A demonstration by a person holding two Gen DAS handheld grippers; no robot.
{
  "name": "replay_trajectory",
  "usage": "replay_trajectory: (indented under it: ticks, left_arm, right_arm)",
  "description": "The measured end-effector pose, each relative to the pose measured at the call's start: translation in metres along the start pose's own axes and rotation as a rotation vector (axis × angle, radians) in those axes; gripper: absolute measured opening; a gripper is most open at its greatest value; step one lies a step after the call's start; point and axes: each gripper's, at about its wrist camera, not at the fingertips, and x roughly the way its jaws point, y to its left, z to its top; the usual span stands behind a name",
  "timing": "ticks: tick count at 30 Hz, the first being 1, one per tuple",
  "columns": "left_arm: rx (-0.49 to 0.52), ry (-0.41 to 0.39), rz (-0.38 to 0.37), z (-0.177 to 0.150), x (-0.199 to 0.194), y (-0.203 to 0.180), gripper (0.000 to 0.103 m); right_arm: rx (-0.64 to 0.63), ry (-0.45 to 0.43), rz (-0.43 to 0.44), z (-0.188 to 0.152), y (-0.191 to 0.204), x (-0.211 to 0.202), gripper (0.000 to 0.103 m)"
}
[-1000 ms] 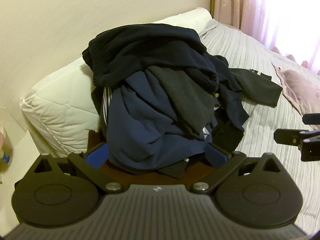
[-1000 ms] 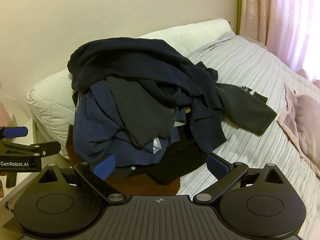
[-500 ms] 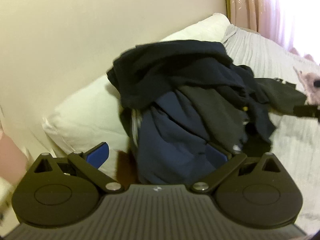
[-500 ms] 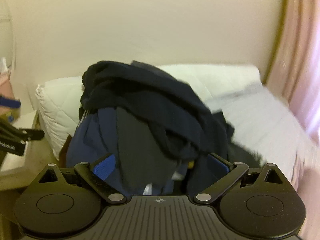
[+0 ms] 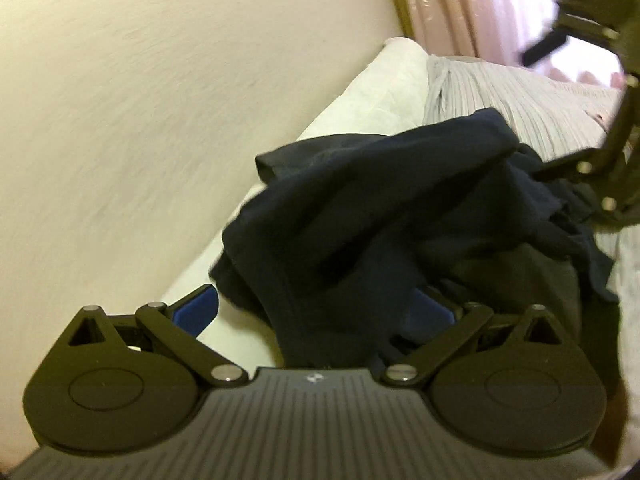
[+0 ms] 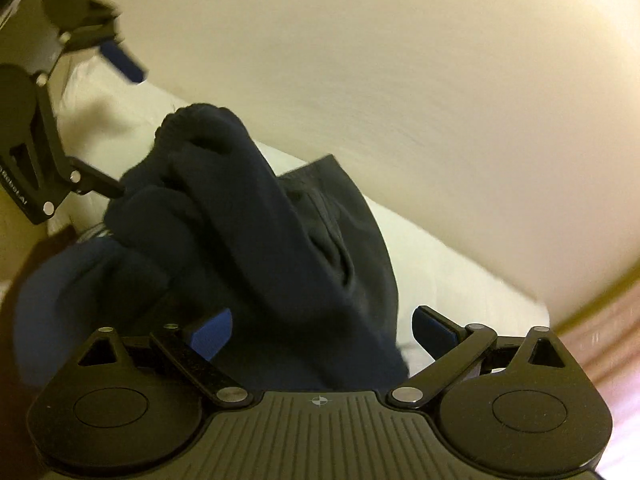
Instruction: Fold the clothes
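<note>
A heap of dark clothes [image 5: 392,208] lies on the bed against a white pillow; a dark navy garment [image 6: 280,240] lies on top, with a lighter blue one [image 6: 72,280] under it at the left. My left gripper [image 5: 316,312] is open, its jaws around the near left edge of the top garment. My right gripper [image 6: 322,330] is open, its jaws around the garment's right edge. The right gripper also shows at the right of the left wrist view [image 5: 600,140]; the left gripper shows at the left of the right wrist view [image 6: 48,140].
A cream wall [image 5: 160,100] stands close behind the pillow [image 5: 380,84]. The grey striped bedspread [image 5: 520,100] stretches to the right toward a pink curtain [image 5: 460,8]. Both views are motion-blurred.
Both grippers have moved in and up to the top of the heap, tilting toward each other. Their open jaws now straddle opposite edges of the top navy garment.
</note>
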Motion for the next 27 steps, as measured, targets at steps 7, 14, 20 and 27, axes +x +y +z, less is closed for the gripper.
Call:
replay_trajectory:
  ticks: [7,14,20,27]
  left_arm:
    - [0.115,-0.019,-0.029,0.006,0.043,0.025,0.098]
    - [0.173,-0.068,-0.082,0.011,0.051,0.026,0.075]
    - [0.224,-0.221,-0.13,0.023,-0.003,-0.002,0.071]
    - [0.322,-0.384,-0.32,0.034,-0.103,-0.094,0.071]
  right_arm:
    - [-0.119,0.055,0.04,0.012,0.012,0.046,0.044]
    - [0.046,0.021,0.037,0.0,0.0,0.014,0.016]
    - [0.232,-0.062,-0.077,-0.022,-0.013,-0.067,0.014]
    - [0.523,-0.078,-0.273,-0.091,0.012,-0.206,0.013]
